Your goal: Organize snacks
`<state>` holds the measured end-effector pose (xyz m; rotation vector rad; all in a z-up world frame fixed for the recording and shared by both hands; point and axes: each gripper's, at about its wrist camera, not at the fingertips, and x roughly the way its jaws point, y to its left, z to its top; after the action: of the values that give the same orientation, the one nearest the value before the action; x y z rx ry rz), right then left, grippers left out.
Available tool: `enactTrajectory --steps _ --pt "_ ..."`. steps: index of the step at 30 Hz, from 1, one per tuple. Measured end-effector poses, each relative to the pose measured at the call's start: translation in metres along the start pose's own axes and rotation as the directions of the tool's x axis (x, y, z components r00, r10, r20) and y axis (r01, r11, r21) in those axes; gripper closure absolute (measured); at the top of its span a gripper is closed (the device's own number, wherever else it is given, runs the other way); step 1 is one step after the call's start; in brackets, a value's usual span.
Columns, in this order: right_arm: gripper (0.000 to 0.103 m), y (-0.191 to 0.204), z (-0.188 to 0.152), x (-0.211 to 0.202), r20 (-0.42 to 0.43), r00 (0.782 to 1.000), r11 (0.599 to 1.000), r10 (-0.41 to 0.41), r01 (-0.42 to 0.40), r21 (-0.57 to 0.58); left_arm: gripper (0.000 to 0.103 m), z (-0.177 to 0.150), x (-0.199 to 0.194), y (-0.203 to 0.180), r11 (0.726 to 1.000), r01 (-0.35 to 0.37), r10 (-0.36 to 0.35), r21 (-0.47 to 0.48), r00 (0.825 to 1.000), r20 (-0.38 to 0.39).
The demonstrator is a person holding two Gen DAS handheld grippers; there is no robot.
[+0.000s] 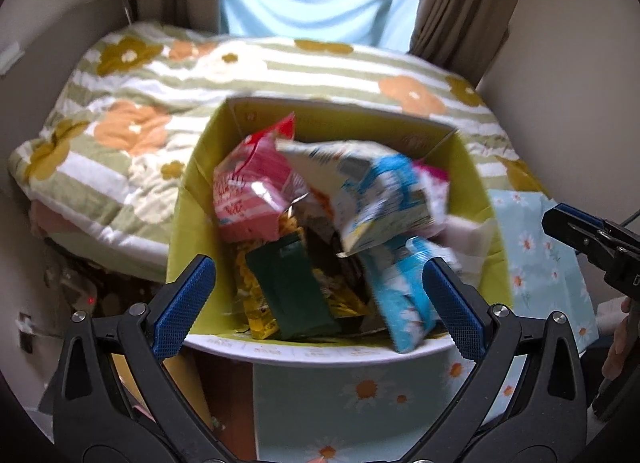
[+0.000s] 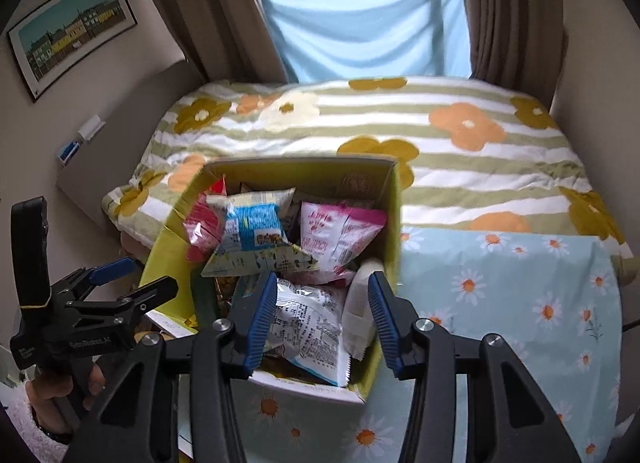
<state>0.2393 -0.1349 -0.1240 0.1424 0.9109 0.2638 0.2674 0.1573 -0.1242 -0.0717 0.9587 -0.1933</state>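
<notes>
An open yellow-green cardboard box (image 1: 192,199) (image 2: 394,223) stands on a daisy-print cloth, filled with snack packets. Among them are a pink one (image 1: 248,191), a blue-and-white one (image 1: 384,191) (image 2: 256,235), a dark green one (image 1: 292,287), a pink-white one (image 2: 340,235) and a silver-white one (image 2: 312,323). My left gripper (image 1: 320,295) (image 2: 148,275) hangs wide open over the box's near edge, holding nothing. Beside the box's right side, my right gripper (image 2: 322,303) (image 1: 560,223) is shut to its narrow stance, with no packet gripped between its pads.
A bed with a striped floral quilt (image 2: 440,135) lies behind the box. The light blue daisy cloth (image 2: 520,283) spreads to the right and under the box. Brown curtains (image 2: 508,15) flank a window; a framed picture (image 2: 72,31) hangs on the left wall. A hand (image 2: 60,391) holds the left gripper.
</notes>
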Motion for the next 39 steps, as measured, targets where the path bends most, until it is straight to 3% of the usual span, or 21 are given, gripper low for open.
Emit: enactTrajectory --steps 5,7,9,10,19,26,39 --pt "0.056 -0.008 -0.006 -0.053 0.085 0.996 1.0 -0.022 0.022 -0.004 0.0 -0.006 -0.059 -0.033 0.999 -0.028 0.024 0.03 0.991 0.128" --pt "0.042 -0.012 -0.014 -0.081 0.136 0.99 0.999 -0.04 0.041 -0.011 0.0 -0.014 -0.087 -0.049 0.999 -0.04 0.034 0.029 0.981 0.193" --pt "0.01 -0.015 -0.024 -0.106 0.183 0.981 0.998 -0.064 0.068 -0.012 0.0 -0.024 -0.112 -0.065 0.998 -0.055 0.046 0.03 0.968 0.246" --pt "0.007 -0.017 -0.028 -0.117 0.199 0.977 0.997 -0.079 0.081 -0.005 0.0 -0.028 -0.122 -0.072 0.998 -0.064 0.053 0.031 0.963 0.265" --pt "0.006 -0.028 -0.093 -0.21 0.354 0.911 0.976 -0.21 0.219 0.015 0.0 -0.09 -0.197 -0.132 0.994 -0.092 0.064 0.058 0.922 0.381" --pt "0.006 -0.034 -0.128 -0.238 0.384 0.893 0.97 -0.234 0.239 0.035 0.0 -0.128 -0.225 -0.154 0.993 -0.088 0.049 0.074 0.905 0.423" --pt "0.006 -0.035 -0.143 -0.249 0.401 0.882 0.966 -0.249 0.256 0.036 0.0 -0.14 -0.234 -0.162 0.995 -0.069 0.029 0.077 0.9 0.436"
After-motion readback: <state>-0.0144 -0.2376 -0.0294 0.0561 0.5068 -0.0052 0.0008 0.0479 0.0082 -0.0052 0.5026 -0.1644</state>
